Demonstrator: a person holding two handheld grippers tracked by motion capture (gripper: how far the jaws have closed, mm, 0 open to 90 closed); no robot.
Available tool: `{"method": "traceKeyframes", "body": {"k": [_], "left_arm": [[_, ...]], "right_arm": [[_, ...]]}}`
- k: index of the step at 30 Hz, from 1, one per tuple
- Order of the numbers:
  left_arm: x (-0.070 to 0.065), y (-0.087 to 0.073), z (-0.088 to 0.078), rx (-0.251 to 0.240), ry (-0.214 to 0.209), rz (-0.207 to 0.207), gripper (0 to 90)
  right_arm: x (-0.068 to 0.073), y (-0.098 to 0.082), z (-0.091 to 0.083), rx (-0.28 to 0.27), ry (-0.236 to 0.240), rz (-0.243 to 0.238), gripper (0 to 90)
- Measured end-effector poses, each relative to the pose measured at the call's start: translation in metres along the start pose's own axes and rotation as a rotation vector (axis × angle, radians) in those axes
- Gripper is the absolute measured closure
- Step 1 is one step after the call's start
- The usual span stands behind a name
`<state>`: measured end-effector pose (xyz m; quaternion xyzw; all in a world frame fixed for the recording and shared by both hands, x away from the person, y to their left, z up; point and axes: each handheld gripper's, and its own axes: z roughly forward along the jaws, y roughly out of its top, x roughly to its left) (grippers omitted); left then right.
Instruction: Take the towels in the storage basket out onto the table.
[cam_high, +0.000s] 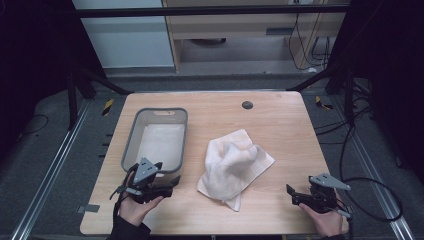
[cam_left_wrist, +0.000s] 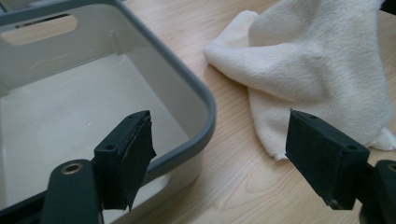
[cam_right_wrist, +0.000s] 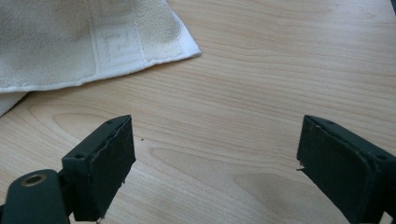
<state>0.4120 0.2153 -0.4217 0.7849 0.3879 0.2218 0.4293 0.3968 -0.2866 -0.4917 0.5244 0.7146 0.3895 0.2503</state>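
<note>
The wooden table (cam_high: 280, 115) carries a grey plastic bin (cam_high: 131, 134) on its left half, and a white towel (cam_high: 234, 167) lies crumpled near the middle, just to the right of the bin and touching neither gripper. The towel looks light, soft and limp, so it would sag and trail when lifted; a bunched fold or the hemmed corner nearest a gripper seems the surest place to pinch. The left gripper (cam_high: 169, 184) sits by the bin's near corner, jaws spread wide on nothing. The right gripper (cam_high: 295, 195) rests well apart from the towel, jaws also wide and empty.
</note>
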Motion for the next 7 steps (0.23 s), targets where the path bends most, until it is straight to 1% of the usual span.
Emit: {"method": "traceKeyframes", "body": {"k": [1, 2, 3, 4, 6, 7], "left_arm": [[0.0, 0.0, 0.0, 0.0, 0.0, 0.0, 22.9], [0.005, -0.007, -0.005, -0.001, 0.019, -0.014, 23.0], [0.005, -0.007, -0.005, -0.001, 0.019, -0.014, 23.1], [0.011, -0.013, -0.01, -0.006, 0.035, -0.028, 23.1], [0.015, -0.019, -0.014, -0.016, 0.049, -0.043, 23.3], [0.015, -0.019, -0.014, -0.016, 0.049, -0.043, 23.5]], "right_arm": [[0.0, 0.0, 0.0, -0.001, -0.002, -0.002, 11.2], [0.0, 0.0, -0.001, -0.001, -0.003, 0.005, 11.1], [0.0, 0.0, -0.001, -0.001, -0.003, 0.005, 11.1], [0.0, 0.0, -0.001, -0.004, -0.007, 0.009, 11.0], [0.0, 0.0, 0.0, -0.001, -0.007, 0.016, 10.8], [0.0, 0.0, 0.0, -0.001, -0.007, 0.016, 10.8]]}}
